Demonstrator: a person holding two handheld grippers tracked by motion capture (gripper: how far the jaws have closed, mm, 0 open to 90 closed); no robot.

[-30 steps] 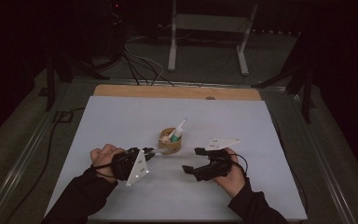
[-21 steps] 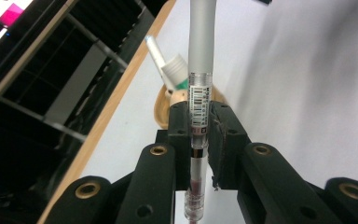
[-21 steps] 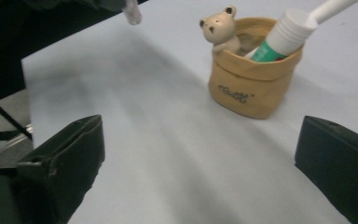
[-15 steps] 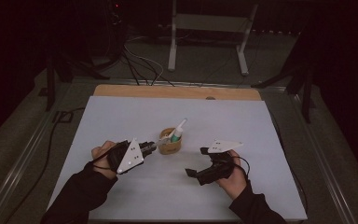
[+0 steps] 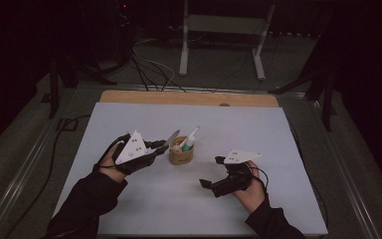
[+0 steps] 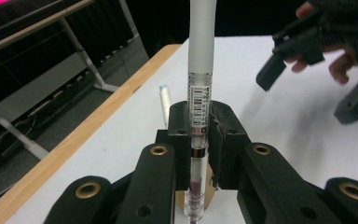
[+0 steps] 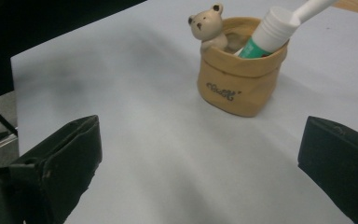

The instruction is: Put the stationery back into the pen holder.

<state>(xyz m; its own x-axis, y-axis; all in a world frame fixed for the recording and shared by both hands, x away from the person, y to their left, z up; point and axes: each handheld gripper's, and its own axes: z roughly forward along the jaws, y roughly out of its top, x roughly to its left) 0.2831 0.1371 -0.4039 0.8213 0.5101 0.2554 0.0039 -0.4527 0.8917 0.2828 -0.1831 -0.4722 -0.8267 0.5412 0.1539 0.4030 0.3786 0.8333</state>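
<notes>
A tan pouch-shaped holder (image 5: 181, 156) with a small bear figure (image 7: 206, 23) on its rim stands mid-table. A green and white marker (image 7: 266, 32) leans out of the holder, beside a thin white pen (image 6: 164, 100). My left gripper (image 5: 160, 146) is just left of the holder, shut on a clear pen with a frosted cap (image 6: 201, 56). The pen's (image 5: 171, 138) free end points toward the holder's rim. My right gripper (image 5: 219, 184) hovers to the right of the holder and nearer the person. It is open, and nothing sits between its wide jaws (image 7: 200, 172).
The white table top (image 5: 129, 114) has a wooden strip (image 5: 189, 98) along its far edge. Beyond that edge are a metal stand (image 5: 224, 30) and cables (image 5: 149, 64) on the dark floor. Metal rails (image 5: 35, 149) run along both sides.
My left gripper has risen and moved away from the person with the pen, bringing its end close to the holder's rim. The right gripper has barely shifted.
</notes>
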